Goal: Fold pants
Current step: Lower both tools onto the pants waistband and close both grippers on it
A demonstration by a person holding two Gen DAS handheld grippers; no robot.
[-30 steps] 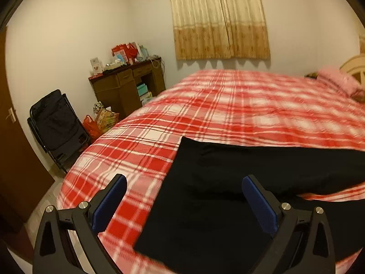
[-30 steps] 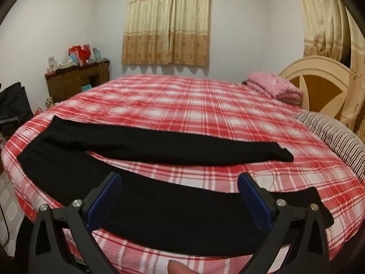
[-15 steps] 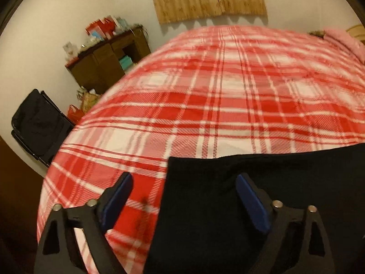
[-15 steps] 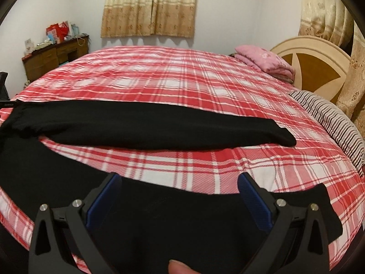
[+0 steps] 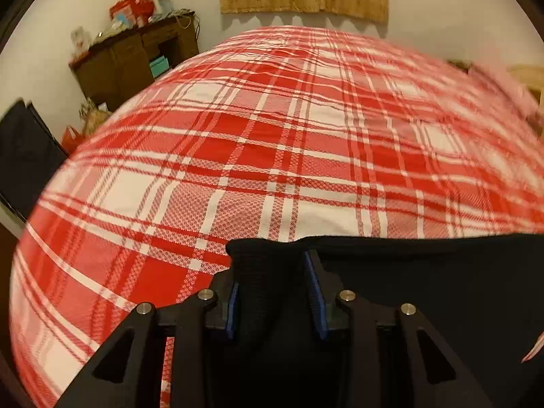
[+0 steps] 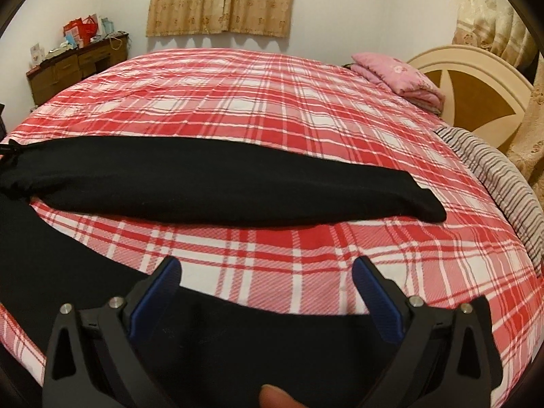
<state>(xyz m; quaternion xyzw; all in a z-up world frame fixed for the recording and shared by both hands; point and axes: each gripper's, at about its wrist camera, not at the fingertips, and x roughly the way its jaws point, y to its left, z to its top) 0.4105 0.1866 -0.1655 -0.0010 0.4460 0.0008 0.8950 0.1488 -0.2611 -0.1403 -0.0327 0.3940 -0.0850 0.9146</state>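
Black pants (image 6: 176, 183) lie spread on a bed with a red and white plaid cover (image 6: 272, 108). One leg stretches across the bed to the right; the other leg (image 6: 272, 343) lies along the near edge. My left gripper (image 5: 272, 292) is shut on the pants' waist corner (image 5: 268, 272), with black cloth bunched between its blue pads. My right gripper (image 6: 265, 292) is open, low over the near leg, with the leg's far edge between its fingers.
A pink folded blanket (image 6: 397, 78) and a round wooden headboard (image 6: 476, 81) are at the far right. A striped cloth (image 6: 503, 183) lies on the bed's right edge. A brown desk (image 5: 136, 57) with clutter stands by the wall at left, with a black folded chair (image 5: 23, 156) nearby.
My left gripper has dropped onto the waist corner and closed on it. My right gripper has moved lower and forward over the near leg and stays open.
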